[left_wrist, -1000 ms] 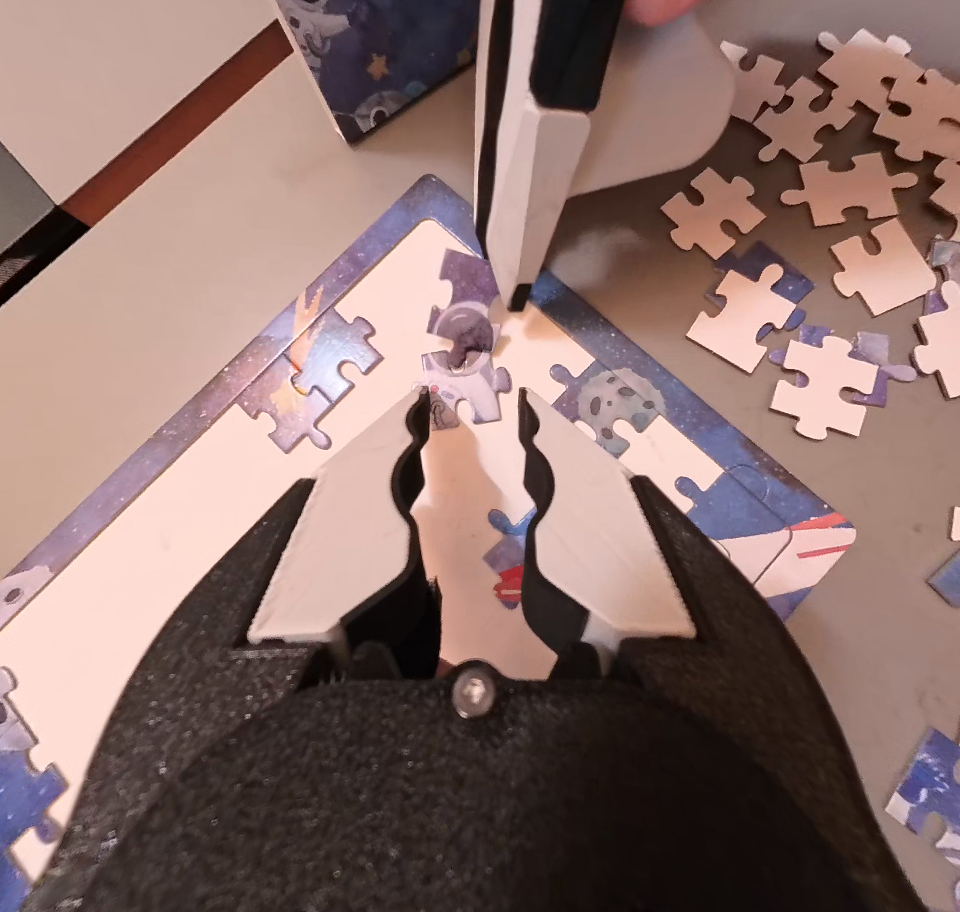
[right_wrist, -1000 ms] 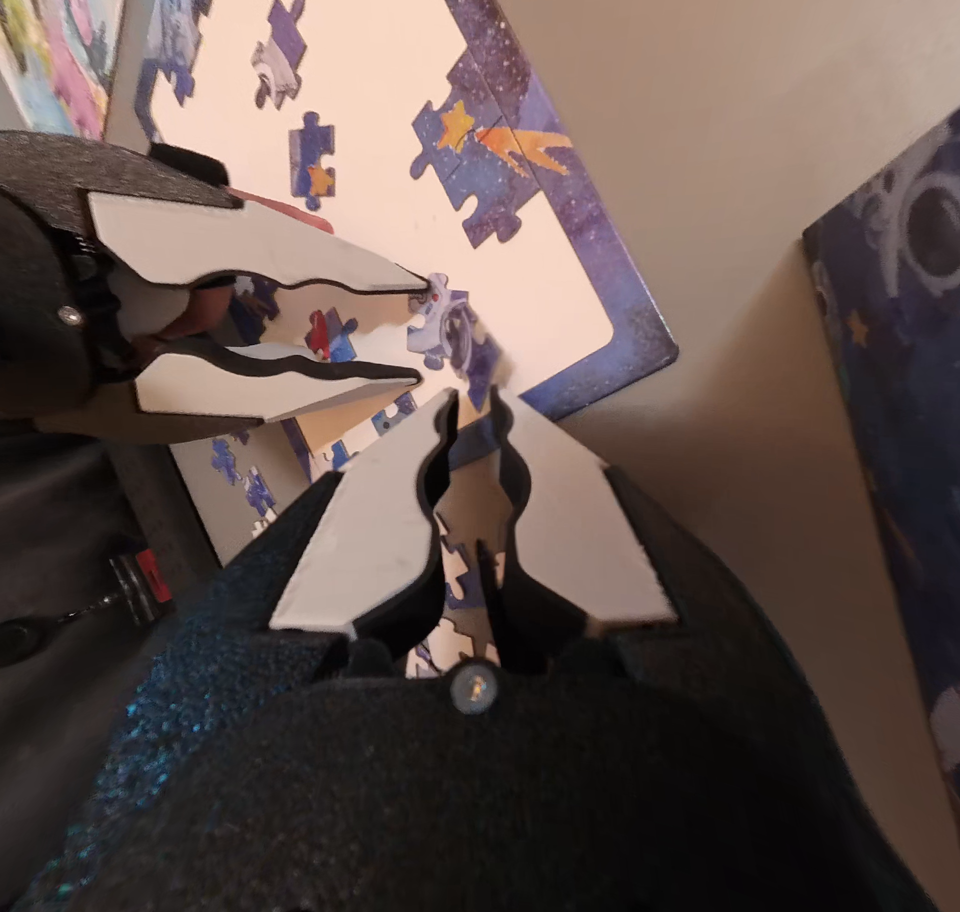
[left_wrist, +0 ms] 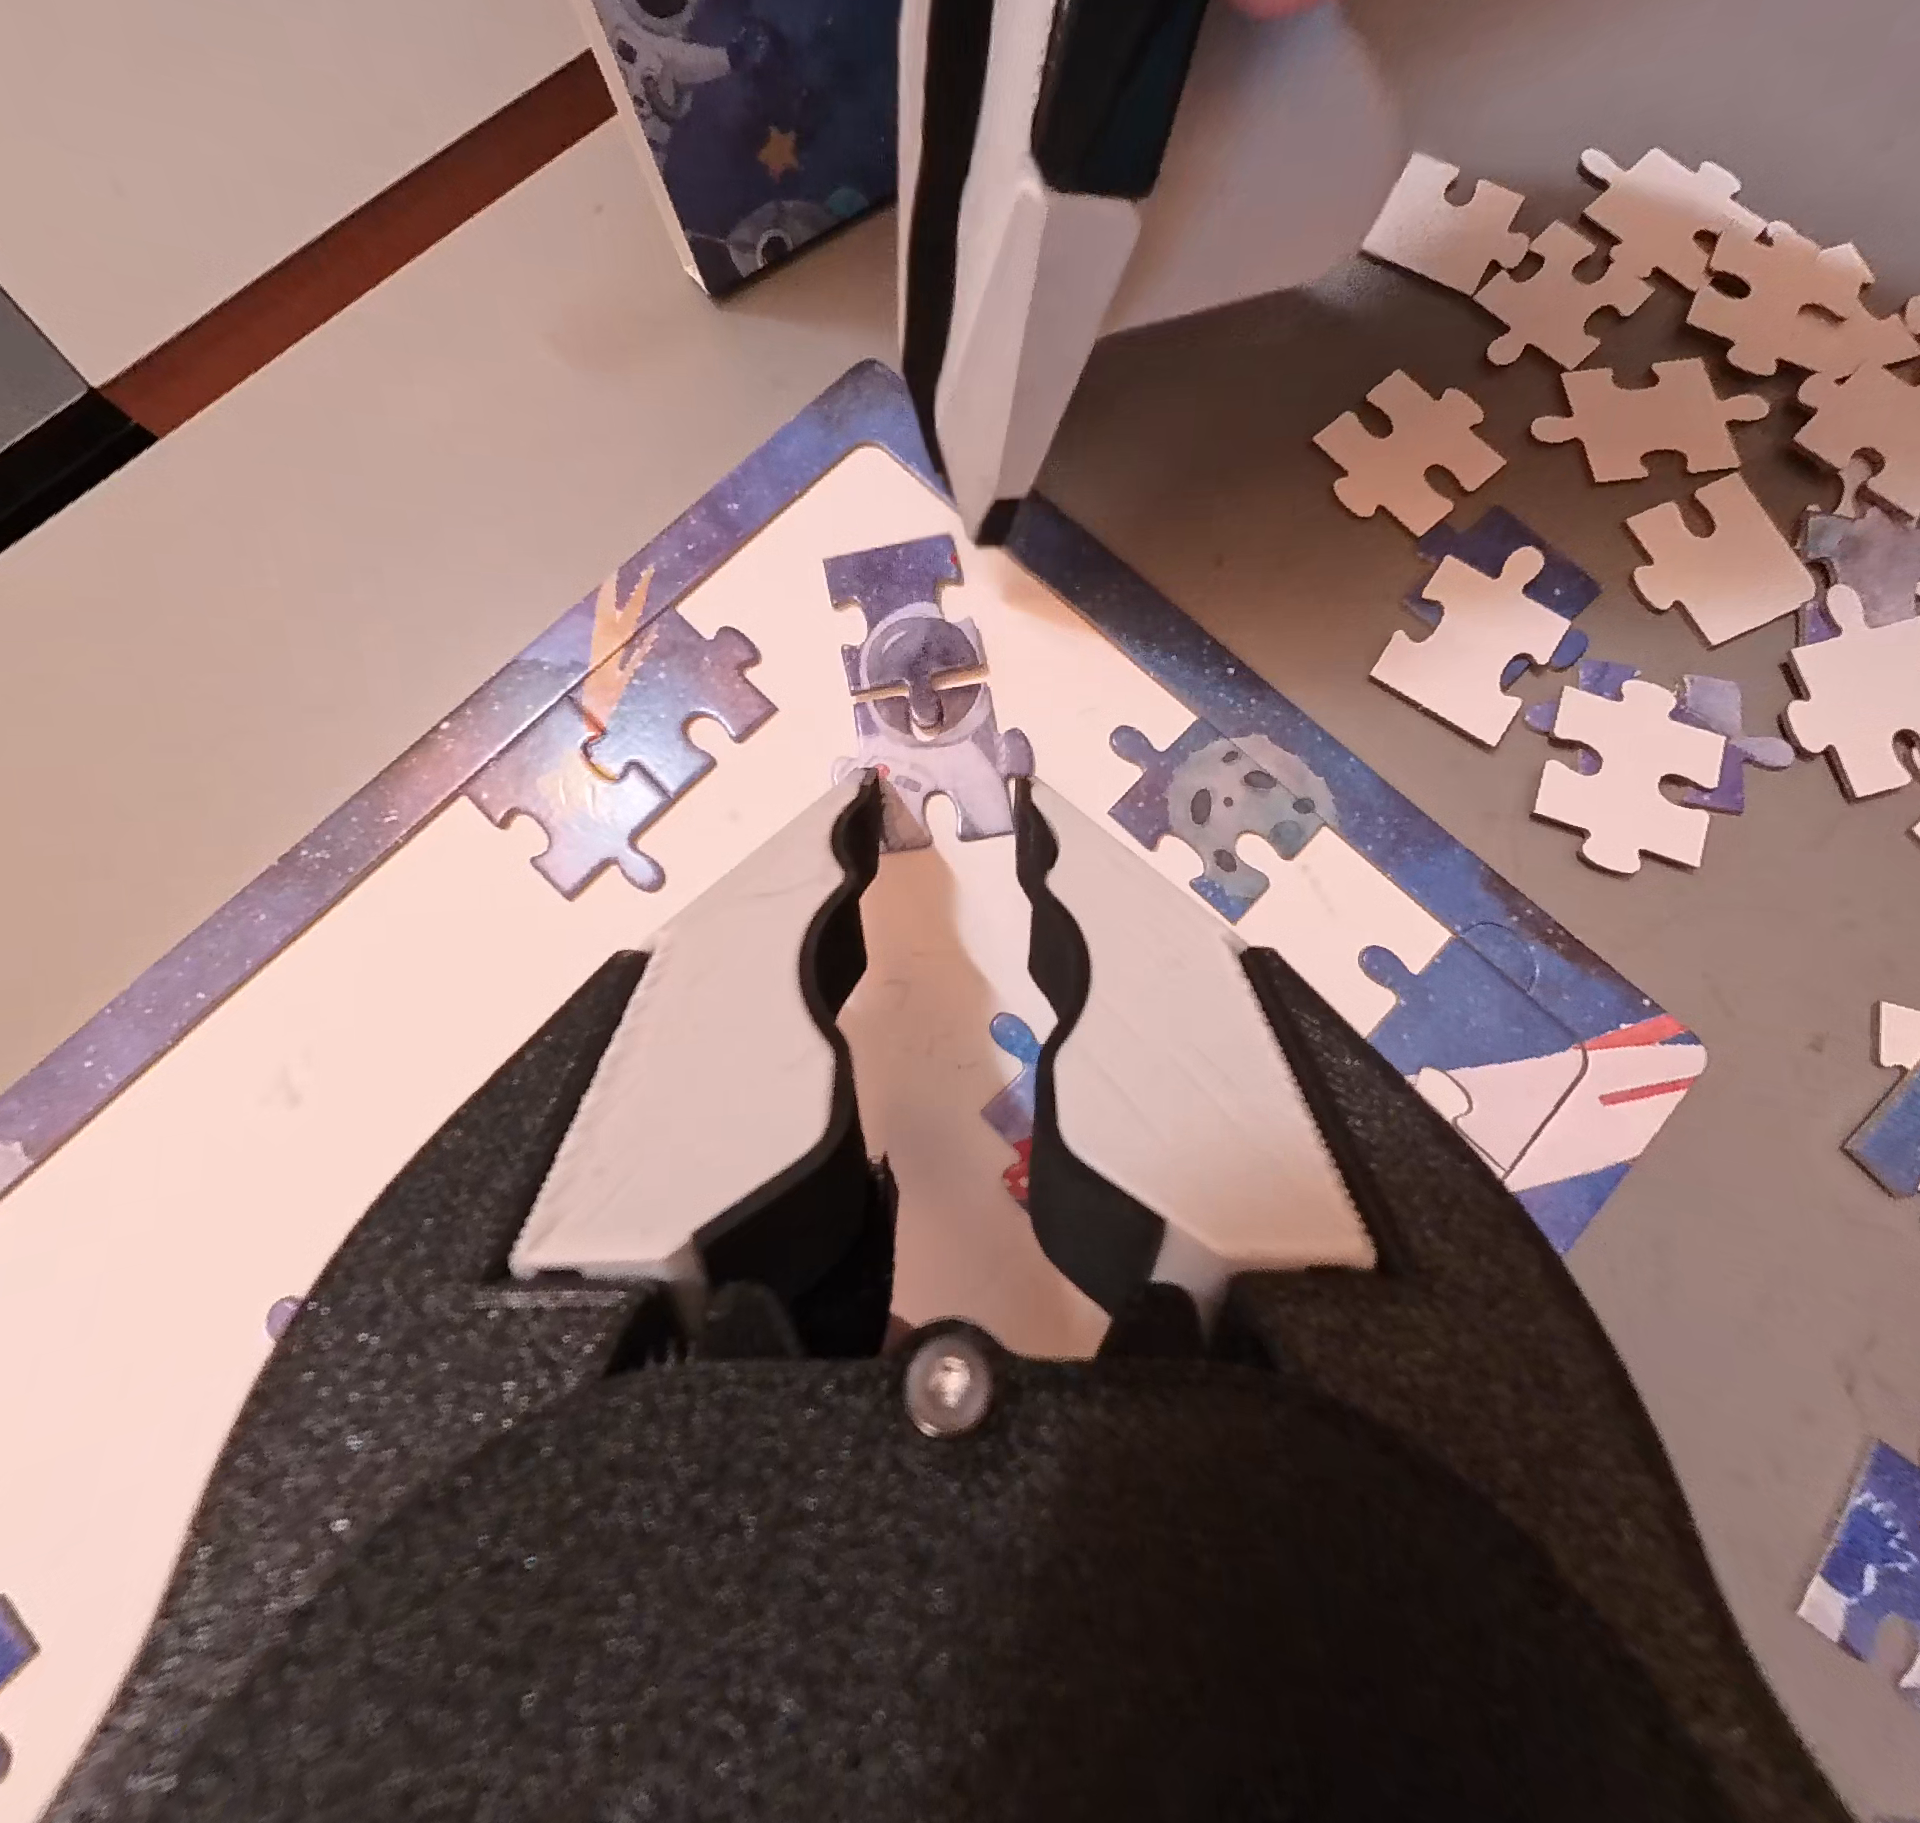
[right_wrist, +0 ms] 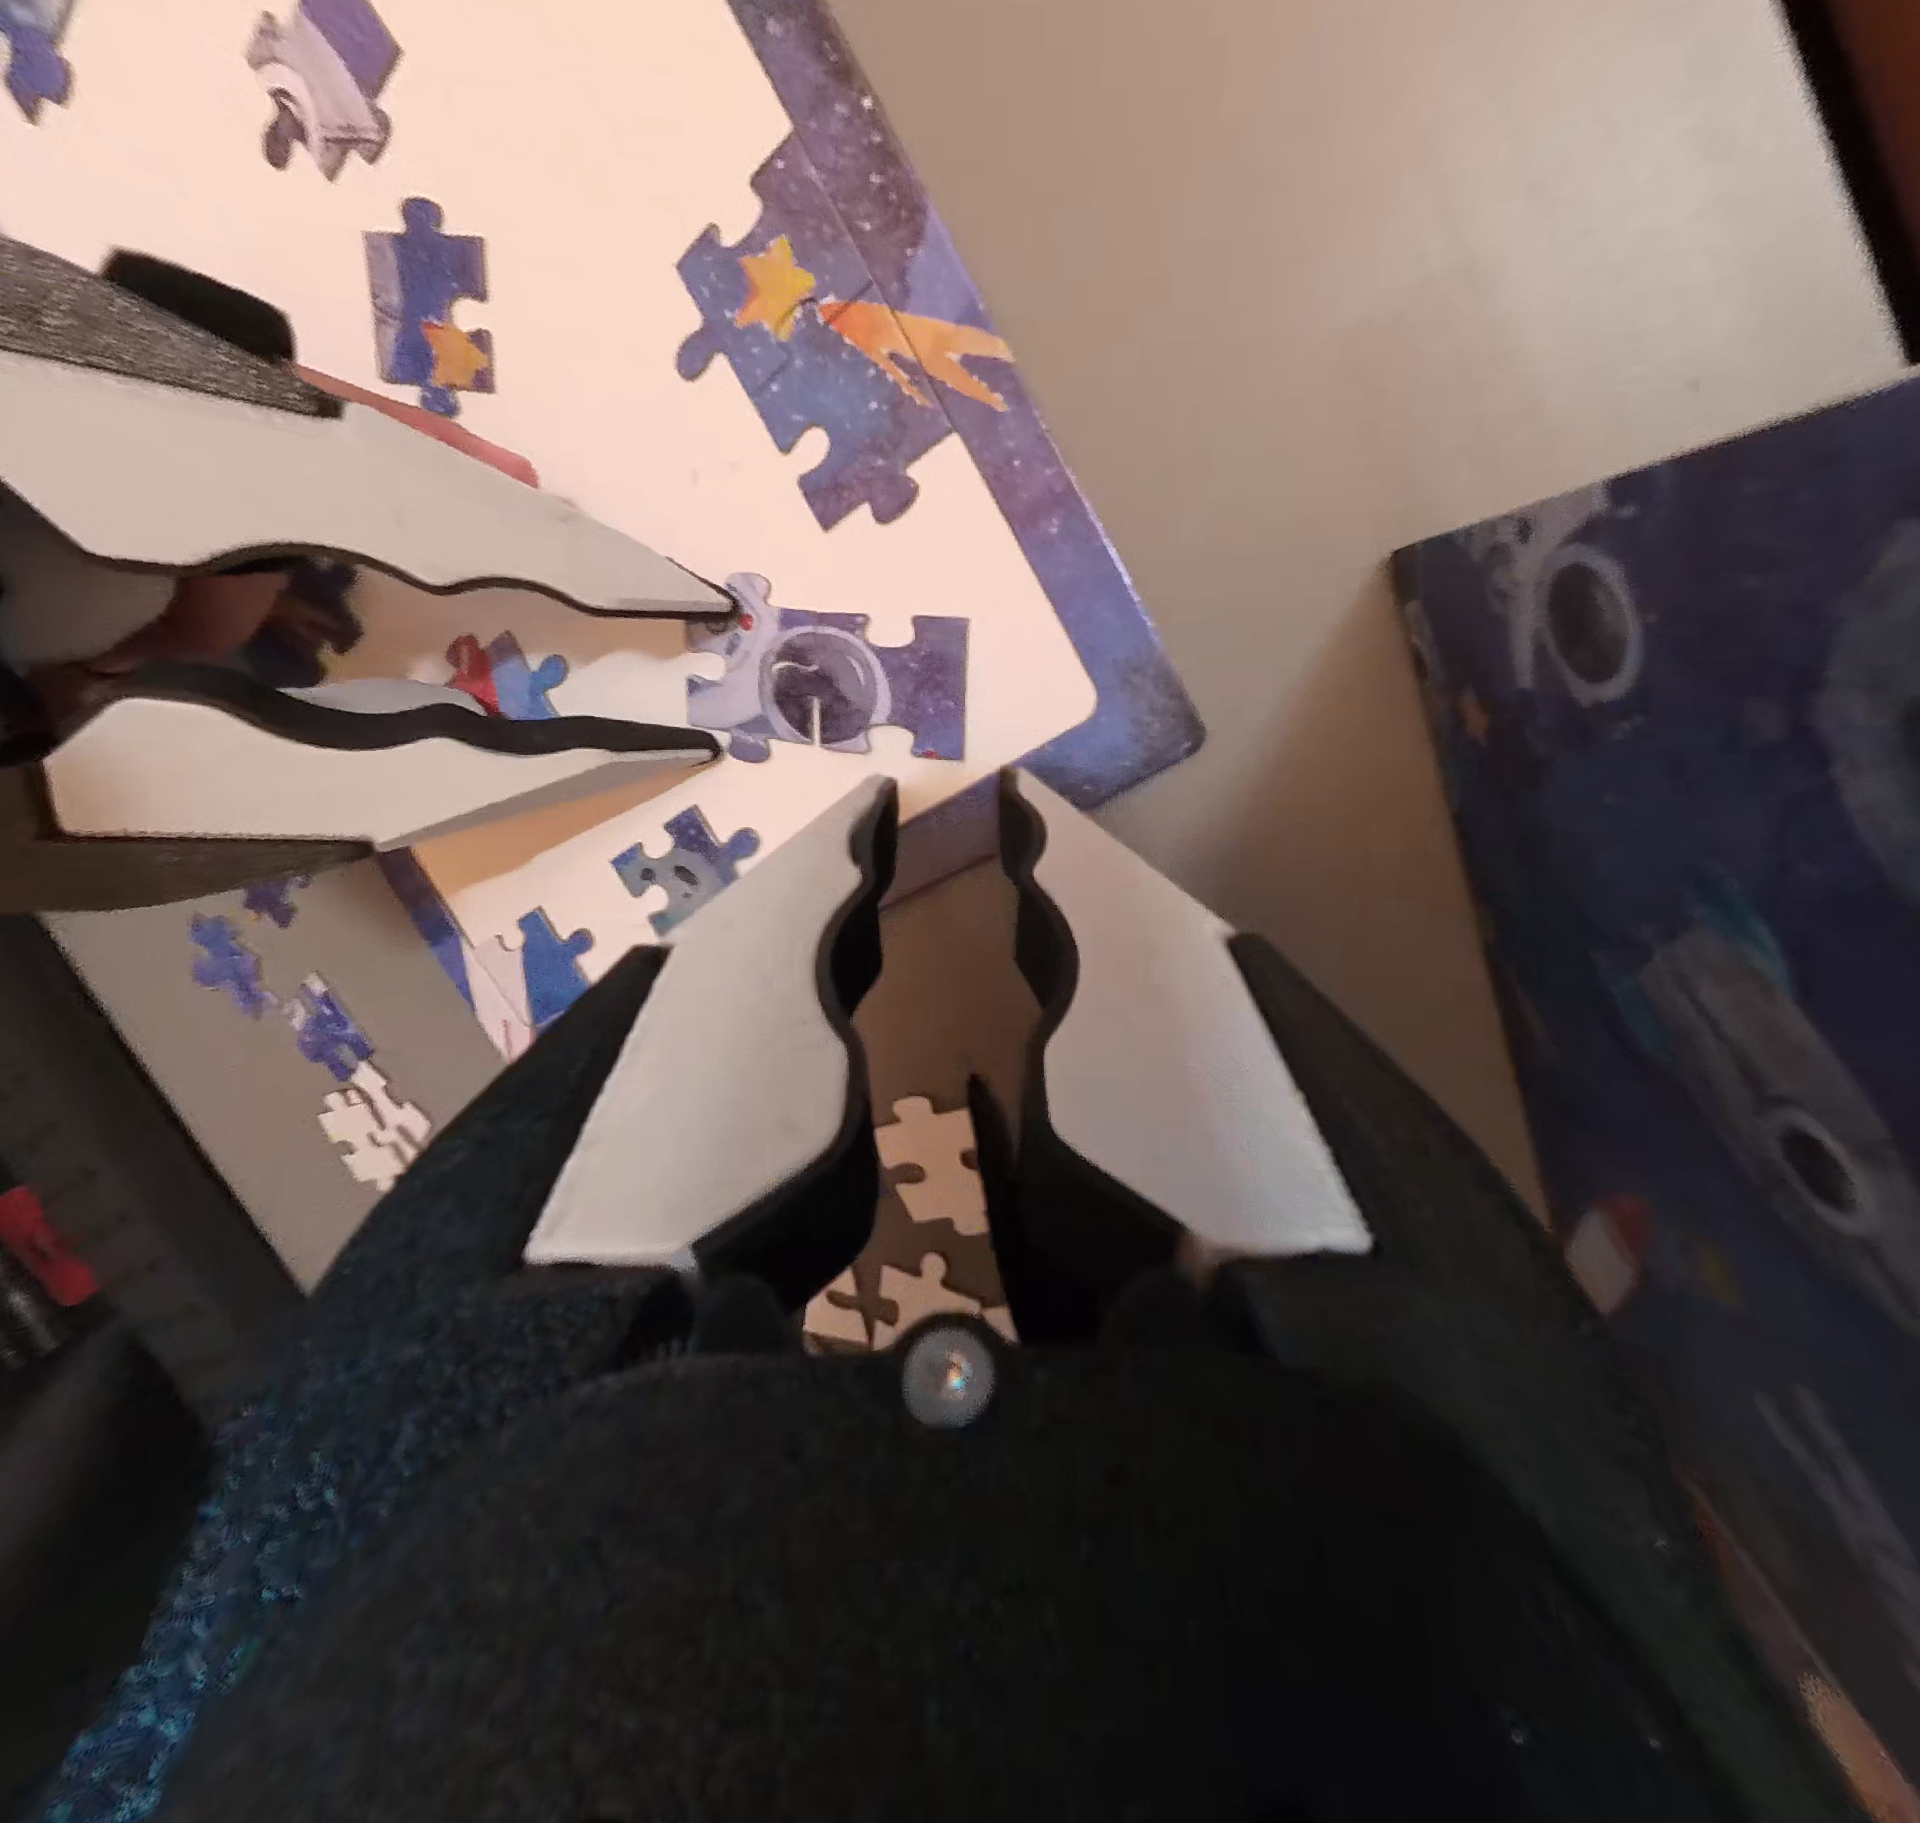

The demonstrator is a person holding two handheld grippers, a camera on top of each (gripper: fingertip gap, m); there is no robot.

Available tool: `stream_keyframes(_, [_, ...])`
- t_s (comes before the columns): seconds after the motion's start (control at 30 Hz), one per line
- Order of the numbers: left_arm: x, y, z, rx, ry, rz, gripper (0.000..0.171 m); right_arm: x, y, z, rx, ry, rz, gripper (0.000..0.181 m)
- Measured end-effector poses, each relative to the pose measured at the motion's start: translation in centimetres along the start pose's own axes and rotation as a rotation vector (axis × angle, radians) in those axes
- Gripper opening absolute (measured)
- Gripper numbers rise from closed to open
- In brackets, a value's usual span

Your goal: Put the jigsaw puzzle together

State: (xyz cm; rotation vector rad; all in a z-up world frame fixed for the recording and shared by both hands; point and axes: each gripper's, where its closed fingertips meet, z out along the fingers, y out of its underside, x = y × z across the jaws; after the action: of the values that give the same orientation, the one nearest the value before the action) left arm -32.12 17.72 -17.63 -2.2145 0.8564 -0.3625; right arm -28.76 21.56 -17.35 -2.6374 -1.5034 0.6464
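on the cream floor of the puzzle tray (left_wrist: 312,994), near its far corner: two joined astronaut pieces (left_wrist: 920,703), lying flat, seam showing across the helmet. left gripper (left_wrist: 940,786) spread open, tips straddling the lower astronaut piece, one tip on its left edge, the other just beside its right tab; nothing clamped. right gripper (left_wrist: 997,516) coming down from above, tip close to the blue tray border just beside the upper piece; from its own camera (right_wrist: 940,786), parted a little with nothing between the tips, hovering over the tray corner (right_wrist: 1132,745).

around the pair: comet pieces (left_wrist: 634,724) fitted into the left border, three by the visible seams; one planet piece (left_wrist: 1226,797) at the right border; rocket pieces (left_wrist: 1538,1077) filling the near right corner, count unclear. one red-and-blue piece (left_wrist: 1013,1098) half hidden behind the left gripper's right finger. in the right wrist view, farther in on the tray floor, one star piece (right_wrist: 426,313) and one pale loose piece (right_wrist: 327,85).

off the tray, on the grey table (left_wrist: 1247,402): loose pile of pieces (left_wrist: 1662,443), mostly blank side up, well over ten, edges overlapping, exact count not readable. beyond the corner, one upright puzzle box (left_wrist: 748,80) with space artwork, close to the right gripper's path.
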Motion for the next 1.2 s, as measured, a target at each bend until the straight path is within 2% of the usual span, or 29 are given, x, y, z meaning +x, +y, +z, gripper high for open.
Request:
stream_keyframes(0.1, [0.0,0.0,0.0,0.004,0.004,-0.005,0.026,0.3,-0.4,-0.8,0.019,0.062,-0.034,0.016])
stream_keyframes(0.2, [0.0,0.0,0.0,0.006,0.005,-0.006,0.026,-0.6,-1.8,-0.6,0.105,0.078,-0.089,0.0])
stream_keyframes(0.3, [0.0,0.0,0.0,0.007,0.005,-0.007,0.026,0.6,-2.0,0.6,0.141,0.186,-0.13,0.0])
stream_keyframes(0.43, [0.0,0.0,0.0,0.007,0.003,-0.008,0.025,-0.5,-2.0,1.1,0.185,0.158,-0.131,0.0])
stream_keyframes(0.57, [0.0,0.0,0.0,0.007,0.003,-0.008,0.025,-0.4,-1.8,0.7,0.167,0.226,-0.177,0.0])
stream_keyframes(0.63, [0.0,0.0,0.0,0.007,0.002,-0.006,0.025,-0.9,-2.7,0.2,0.216,0.252,-0.23,0.0])
stream_keyframes(0.77, [0.0,0.0,0.0,0.007,0.005,-0.009,0.026,-2.6,-2.7,1.1,0.221,0.21,-0.293,0.0])
stream_keyframes(1.2, [0.0,0.0,0.0,0.008,-0.001,-0.008,0.025,-2.1,-1.5,1.6,0.218,0.256,-0.188,0.0])
